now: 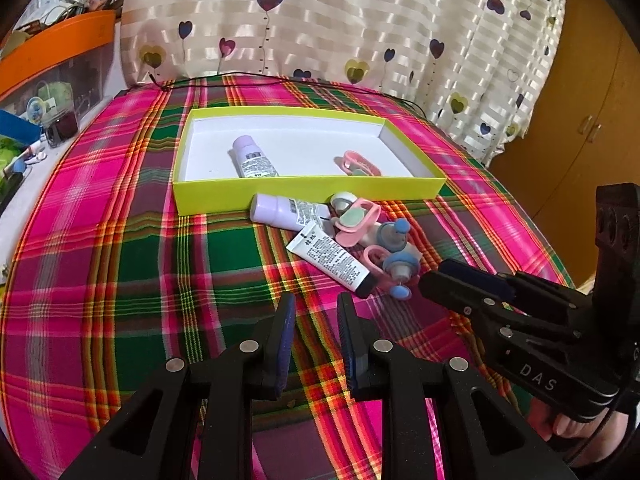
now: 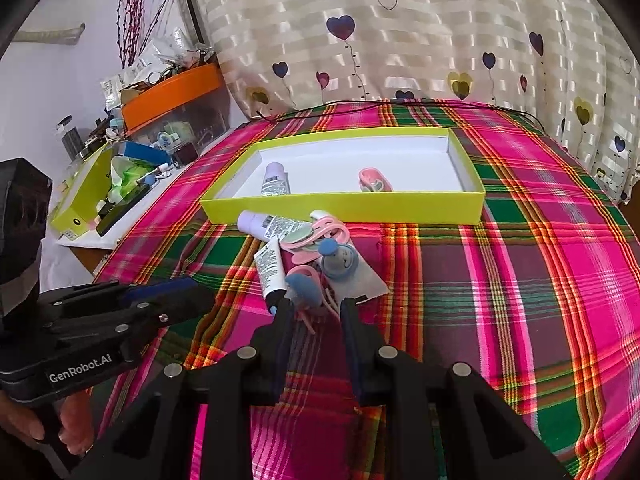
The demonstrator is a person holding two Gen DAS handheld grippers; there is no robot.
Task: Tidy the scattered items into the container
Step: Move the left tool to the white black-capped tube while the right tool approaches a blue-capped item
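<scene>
The left tongs (image 1: 316, 312) hang parted and empty over the plaid cloth (image 1: 120, 280), just short of the pile. The right tongs (image 2: 314, 312) stand parted too, fingers either side of pink loops beside a blue pacifier (image 2: 304, 286), not closed on them. The pile lies just in front of the yellow box (image 2: 344, 208): a white tube (image 1: 332, 260), a lilac bottle (image 1: 284, 210), and more pink and blue pacifiers (image 1: 356, 220). Inside the box lie another lilac bottle (image 1: 254, 158) and a pink pacifier (image 1: 358, 164).
</scene>
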